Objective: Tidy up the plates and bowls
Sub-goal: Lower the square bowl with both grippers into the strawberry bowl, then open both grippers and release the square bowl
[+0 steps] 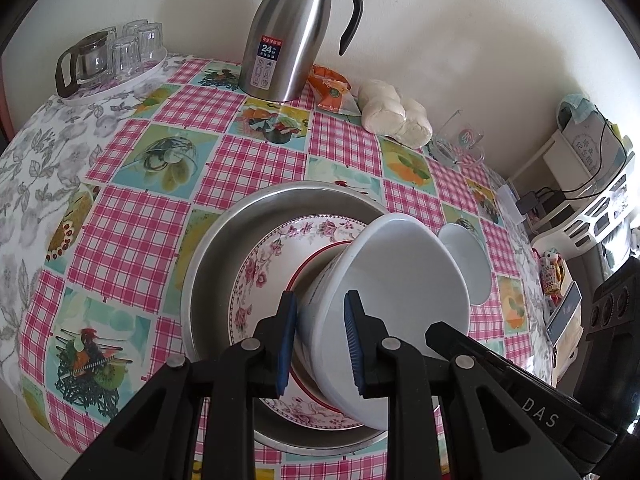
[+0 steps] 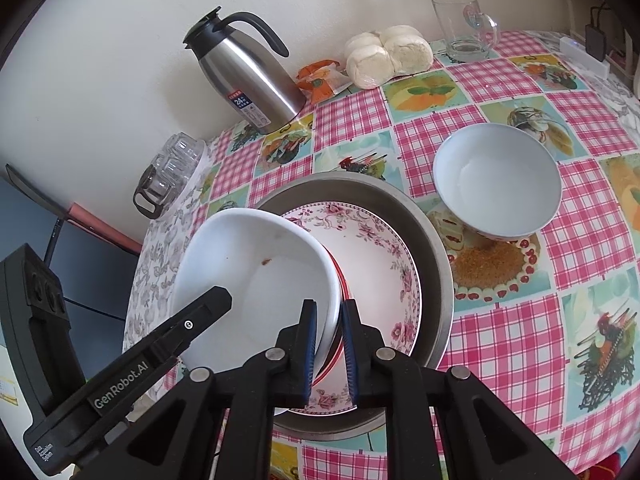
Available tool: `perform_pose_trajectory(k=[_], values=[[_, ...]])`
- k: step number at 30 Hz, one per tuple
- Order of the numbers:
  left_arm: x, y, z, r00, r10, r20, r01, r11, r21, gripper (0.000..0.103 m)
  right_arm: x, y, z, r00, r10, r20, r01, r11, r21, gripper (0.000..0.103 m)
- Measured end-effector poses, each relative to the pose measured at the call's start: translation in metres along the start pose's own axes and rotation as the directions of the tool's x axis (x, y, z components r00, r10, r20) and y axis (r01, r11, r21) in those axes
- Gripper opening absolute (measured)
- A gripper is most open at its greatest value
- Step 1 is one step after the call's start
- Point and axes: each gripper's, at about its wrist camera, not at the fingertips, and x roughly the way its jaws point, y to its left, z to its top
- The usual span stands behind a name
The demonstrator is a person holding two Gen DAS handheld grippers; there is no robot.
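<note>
A white bowl (image 1: 400, 280) (image 2: 256, 264) hangs tilted over a stack: a red-rimmed dish (image 2: 340, 276) on a pink-flowered plate (image 1: 256, 272) (image 2: 380, 248), inside a metal basin (image 1: 208, 264) (image 2: 432, 248). My left gripper (image 1: 321, 340) is shut on the bowl's wall, one blue pad outside and one inside; its inner finger also shows in the right wrist view (image 2: 216, 300). My right gripper (image 2: 329, 352) is shut on the opposite rim, and its finger reaches in from the right (image 1: 440, 334). A second white bowl (image 1: 468, 256) (image 2: 496, 180) stands upright on the tablecloth beside the basin.
By the back wall stand a steel thermos jug (image 1: 296, 36) (image 2: 248, 76), a tray of glasses with a glass pot (image 1: 112, 60), an orange packet (image 1: 332, 88), bagged buns (image 1: 396, 116) (image 2: 388, 56) and a glass mug (image 2: 466, 28). Beyond the table's right edge is a cluttered shelf (image 1: 580, 184).
</note>
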Motion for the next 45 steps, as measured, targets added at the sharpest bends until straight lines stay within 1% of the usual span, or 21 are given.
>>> perform_pose_trajectory(k=[5, 6, 8, 13, 20, 31, 45], values=[[-0.003, 0.005, 0.002, 1.0, -0.012, 0.007, 0.012, 1.0, -0.022, 0.024, -0.001, -0.004, 0.001, 1.0, 0.012, -0.016, -0.012, 1.0, 0.026, 0.016], [-0.003, 0.006, 0.002, 1.0, -0.017, 0.007, 0.017, 0.999, -0.027, 0.024, 0.0, -0.006, 0.001, 1.0, 0.022, -0.02, -0.022, 0.999, 0.033, 0.018], [-0.004, 0.007, 0.002, 1.0, -0.022, 0.007, 0.023, 0.999, -0.031, 0.024, -0.001, -0.007, 0.001, 0.999, 0.034, -0.024, -0.033, 0.998, 0.044, 0.018], [-0.007, 0.007, 0.003, 1.0, -0.028, 0.013, 0.029, 0.999, -0.036, 0.024, -0.002, -0.005, 0.001, 0.999, 0.038, -0.028, -0.037, 0.998, 0.04, 0.018], [-0.01, 0.011, 0.004, 0.999, -0.05, 0.021, 0.052, 0.996, -0.075, 0.024, -0.008, -0.001, 0.001, 0.999, 0.051, -0.013, -0.05, 0.998, 0.03, 0.018], [-0.009, 0.011, 0.004, 0.999, -0.034, 0.013, 0.035, 0.997, -0.075, 0.024, -0.016, 0.0, 0.003, 0.997, 0.074, 0.019, -0.075, 0.996, 0.038, 0.019], [-0.019, 0.004, 0.004, 0.999, -0.034, 0.031, 0.035, 0.998, -0.056, 0.026, -0.019, -0.002, 0.005, 0.996, 0.079, 0.038, -0.081, 0.995, 0.05, 0.019]])
